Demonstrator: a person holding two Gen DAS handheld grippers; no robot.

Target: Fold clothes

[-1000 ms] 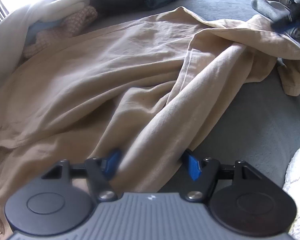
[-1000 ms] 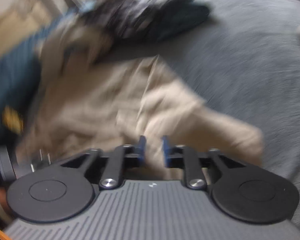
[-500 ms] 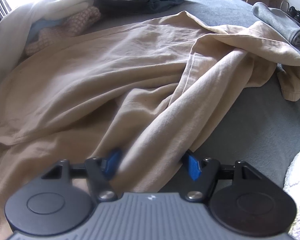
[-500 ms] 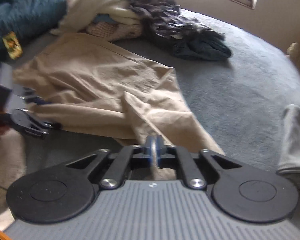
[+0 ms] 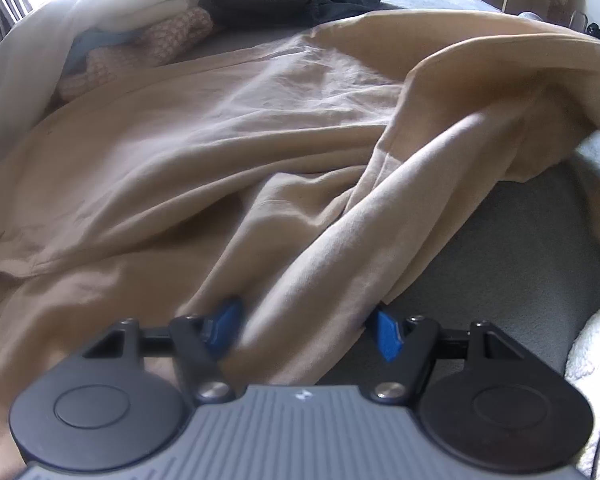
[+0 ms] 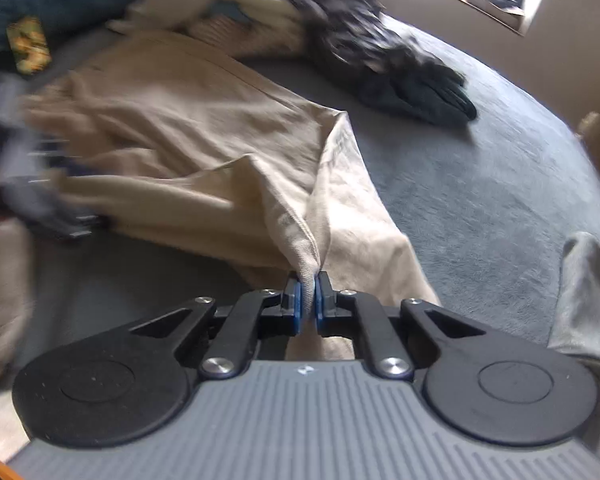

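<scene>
A large tan garment (image 5: 220, 140) lies spread and rumpled on the grey bed (image 5: 520, 280). My left gripper (image 5: 306, 322) holds a thick fold of it near the lower edge; the blue pads stand wide apart and the fold fills the gap between them. In the right wrist view the tan garment (image 6: 200, 120) runs from the far left to my right gripper (image 6: 308, 300), which is shut on a pinched corner lifted off the bed (image 6: 480, 180). The left gripper (image 6: 48, 208) shows there as a dark blur at the garment's left edge.
A pile of cream, pink-knit and dark clothes (image 5: 160, 40) sits at the far side of the bed. Dark garments (image 6: 380, 60) spill toward the middle. A grey garment (image 6: 588, 300) lies at the right. A white fluffy cover (image 5: 592, 360) borders the bed's near right.
The right gripper closed on a corner of the tan garment and lifted it, so the far right part now stands higher in the left wrist view. The left gripper has kept still.
</scene>
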